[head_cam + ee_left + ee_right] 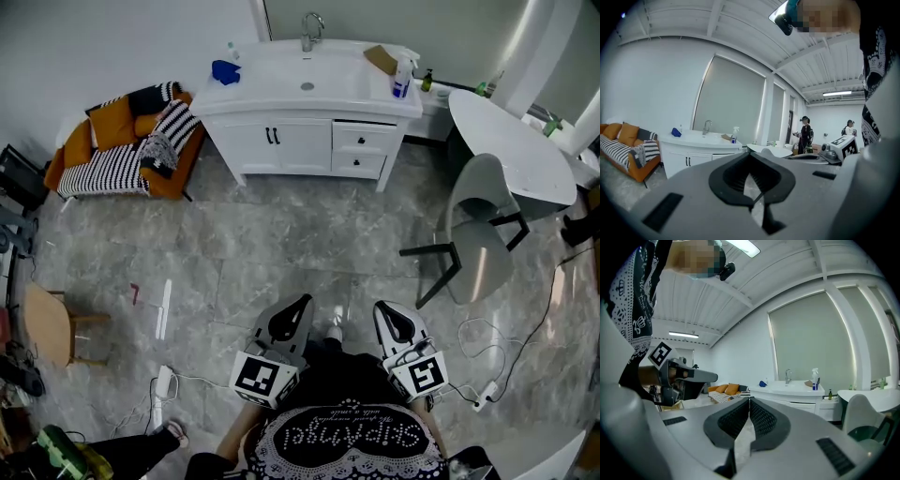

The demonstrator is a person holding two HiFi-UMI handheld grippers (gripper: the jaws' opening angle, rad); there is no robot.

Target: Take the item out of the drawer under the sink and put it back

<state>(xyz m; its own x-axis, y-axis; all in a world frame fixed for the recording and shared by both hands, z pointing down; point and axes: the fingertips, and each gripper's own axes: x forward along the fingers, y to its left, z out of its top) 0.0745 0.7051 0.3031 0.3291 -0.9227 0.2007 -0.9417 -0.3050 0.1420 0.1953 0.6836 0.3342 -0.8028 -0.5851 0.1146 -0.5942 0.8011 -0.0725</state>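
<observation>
We are holding the left gripper with its dark ribbed pads meeting at the tips and nothing between them. The right gripper is closed tip to tip in the same way and is gripping nothing. Both are hovering close in front of our body, roughly level and side by side. They are pointing across the marble floor toward the white sink cabinet, which is standing well apart from them against the far wall. The two drawers are sitting stacked in the cabinet's right part, beside its double doors. Both are shut, so the item inside is hidden from us. On the cabinet's top, a blue cloth is lying at the left corner and a spray bottle is standing at the right edge. Behind the bottle lies a brown thing, perhaps a box, though we cannot make it out. Left of the cabinet an orange sofa is carrying striped cushions. To the cabinet's right, a round white table and a grey chair are standing.
</observation>
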